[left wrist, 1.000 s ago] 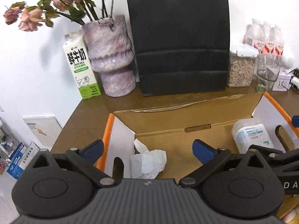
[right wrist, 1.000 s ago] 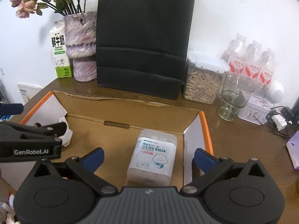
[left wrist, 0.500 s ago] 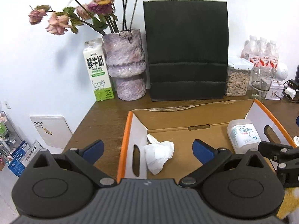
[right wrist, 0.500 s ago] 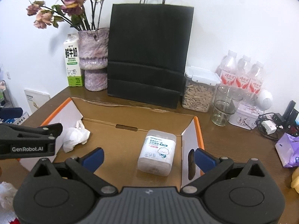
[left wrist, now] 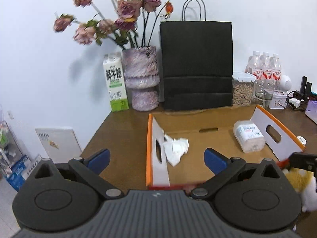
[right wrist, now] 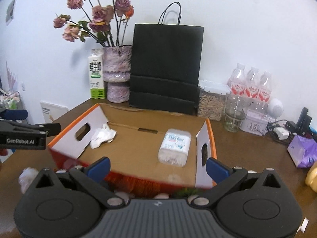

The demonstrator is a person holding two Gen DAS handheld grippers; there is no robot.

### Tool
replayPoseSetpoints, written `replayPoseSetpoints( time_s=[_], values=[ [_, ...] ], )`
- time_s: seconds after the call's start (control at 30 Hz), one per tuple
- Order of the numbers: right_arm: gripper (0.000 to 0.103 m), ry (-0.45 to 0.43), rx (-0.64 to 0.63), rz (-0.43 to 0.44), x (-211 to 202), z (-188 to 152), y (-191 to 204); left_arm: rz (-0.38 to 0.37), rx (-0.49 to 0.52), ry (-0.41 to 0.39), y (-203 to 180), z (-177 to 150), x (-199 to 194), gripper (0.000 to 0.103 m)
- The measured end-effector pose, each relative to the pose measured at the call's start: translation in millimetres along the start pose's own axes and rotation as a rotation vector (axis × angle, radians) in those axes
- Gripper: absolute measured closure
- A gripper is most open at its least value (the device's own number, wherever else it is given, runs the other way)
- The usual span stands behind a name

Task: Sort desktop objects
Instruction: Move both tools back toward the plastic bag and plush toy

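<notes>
An open cardboard box point(left wrist: 216, 119) point(right wrist: 126, 113) with orange edges sits on the brown desk. Inside lie a crumpled white tissue point(left wrist: 176, 148) point(right wrist: 103, 135) at the left and a clear tub of cotton swabs point(left wrist: 248, 138) point(right wrist: 175, 147) at the right. My left gripper point(left wrist: 156, 158) is open and empty, held in front of the box's left wall. My right gripper point(right wrist: 157, 164) is open and empty, in front of the box's near edge. The left gripper also shows in the right wrist view point(right wrist: 29, 132) at the far left.
Behind the box stand a milk carton point(left wrist: 116, 87), a vase of dried flowers point(left wrist: 141, 79), a black paper bag point(left wrist: 196, 65), a seed jar point(right wrist: 212, 101), a glass point(right wrist: 234, 113), water bottles point(right wrist: 249, 85) and a tin point(right wrist: 255, 122). A purple pack point(right wrist: 303, 150) lies right. A plush toy point(left wrist: 303, 180) lies near.
Both grippers have pulled back and up from the box, so more of the desk and wall shows. Both stay open and empty; the tissue and tub have not moved.
</notes>
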State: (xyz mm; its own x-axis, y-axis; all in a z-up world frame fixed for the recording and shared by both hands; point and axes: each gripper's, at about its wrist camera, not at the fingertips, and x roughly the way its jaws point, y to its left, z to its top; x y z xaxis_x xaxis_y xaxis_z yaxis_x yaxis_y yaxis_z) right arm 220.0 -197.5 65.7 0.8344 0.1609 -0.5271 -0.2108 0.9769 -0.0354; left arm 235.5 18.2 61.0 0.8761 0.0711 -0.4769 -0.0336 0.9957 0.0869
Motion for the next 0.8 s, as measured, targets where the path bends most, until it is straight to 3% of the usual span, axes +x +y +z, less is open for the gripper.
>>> replayPoseSetpoints(
  time_s=[0.27, 0.47, 0.8],
  values=[
    [0.000, 0.010, 0.063, 0.034, -28.4, -56.5, -2.9, -0.003, -0.024, 0.024, 16.9, -54.4, -24.3, 0.000],
    [0.000, 0.027, 0.084, 0.013, -43.6, -93.3, -4.6, 0.010, -0.065, 0.045, 27.9, -91.4, -42.0, 0.000],
    [0.000, 0.063, 0.095, -0.032, -62.9, -138.7, -3.5, 0.037, -0.138, 0.064, 36.9, -121.2, -62.7, 0.000]
  ],
)
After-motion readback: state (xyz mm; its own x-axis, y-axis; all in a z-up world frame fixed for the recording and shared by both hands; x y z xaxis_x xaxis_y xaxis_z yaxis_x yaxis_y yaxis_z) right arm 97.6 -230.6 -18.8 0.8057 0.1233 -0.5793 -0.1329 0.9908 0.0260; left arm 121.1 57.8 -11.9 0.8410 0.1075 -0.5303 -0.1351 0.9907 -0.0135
